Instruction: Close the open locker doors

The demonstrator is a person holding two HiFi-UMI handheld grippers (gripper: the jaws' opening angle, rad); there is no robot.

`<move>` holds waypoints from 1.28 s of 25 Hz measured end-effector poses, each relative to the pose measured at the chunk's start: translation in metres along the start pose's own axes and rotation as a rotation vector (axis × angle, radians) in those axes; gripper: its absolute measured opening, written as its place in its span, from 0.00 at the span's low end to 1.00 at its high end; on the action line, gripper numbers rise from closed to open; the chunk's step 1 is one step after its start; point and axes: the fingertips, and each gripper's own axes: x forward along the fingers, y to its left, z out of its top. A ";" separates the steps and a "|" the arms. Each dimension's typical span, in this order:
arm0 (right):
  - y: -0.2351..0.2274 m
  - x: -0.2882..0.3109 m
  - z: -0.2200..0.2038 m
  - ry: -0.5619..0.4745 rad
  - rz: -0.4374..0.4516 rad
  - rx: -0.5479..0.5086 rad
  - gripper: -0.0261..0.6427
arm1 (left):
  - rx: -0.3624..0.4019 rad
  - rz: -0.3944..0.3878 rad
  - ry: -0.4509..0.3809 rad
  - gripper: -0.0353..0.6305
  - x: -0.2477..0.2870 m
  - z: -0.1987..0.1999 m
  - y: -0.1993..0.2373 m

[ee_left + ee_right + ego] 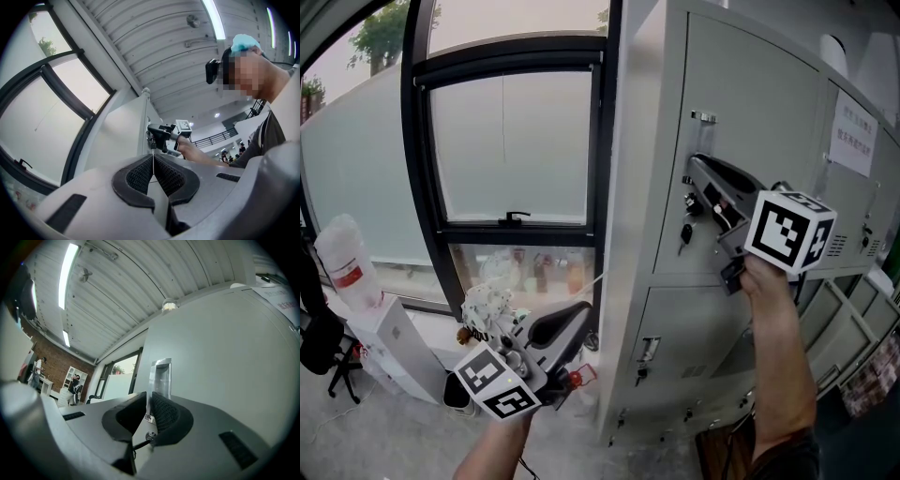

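A grey locker cabinet (637,141) fills the right half of the head view. My right gripper (693,168) rests its tips on the upper door (769,103), just below the metal pull (703,117) and above the keyed lock (685,232). In the right gripper view the gripper (149,399) shows only a thin slit between its pads, with the pull (160,375) beyond and the lock (150,434) below; nothing shows gripped. My left gripper (579,317) hangs low, left of the cabinet and off it. In its own view it (153,164) is shut and empty.
A dark-framed window (516,150) stands left of the cabinet. Below it are a water jug (342,258) on a white box (394,342) and a black chair (319,347). A paper notice (855,139) hangs on a door further right. The lower door (722,328) lies flush.
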 end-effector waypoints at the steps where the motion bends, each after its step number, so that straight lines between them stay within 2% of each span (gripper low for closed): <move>1: -0.001 0.000 0.000 -0.001 -0.003 -0.001 0.10 | 0.000 0.001 0.002 0.07 0.000 0.000 0.001; 14: -0.002 0.001 0.001 -0.017 -0.008 -0.013 0.08 | -0.008 0.002 0.015 0.07 0.007 -0.009 0.004; 19: -0.001 0.001 0.002 -0.041 0.014 0.013 0.08 | -0.006 0.002 0.017 0.07 0.009 -0.009 -0.001; 27: -0.007 -0.021 0.006 -0.081 -0.006 0.019 0.08 | -0.001 -0.001 0.029 0.07 0.015 -0.012 -0.013; 32: -0.003 -0.043 0.007 -0.093 0.025 0.005 0.08 | 0.008 -0.021 0.049 0.07 0.031 -0.018 -0.030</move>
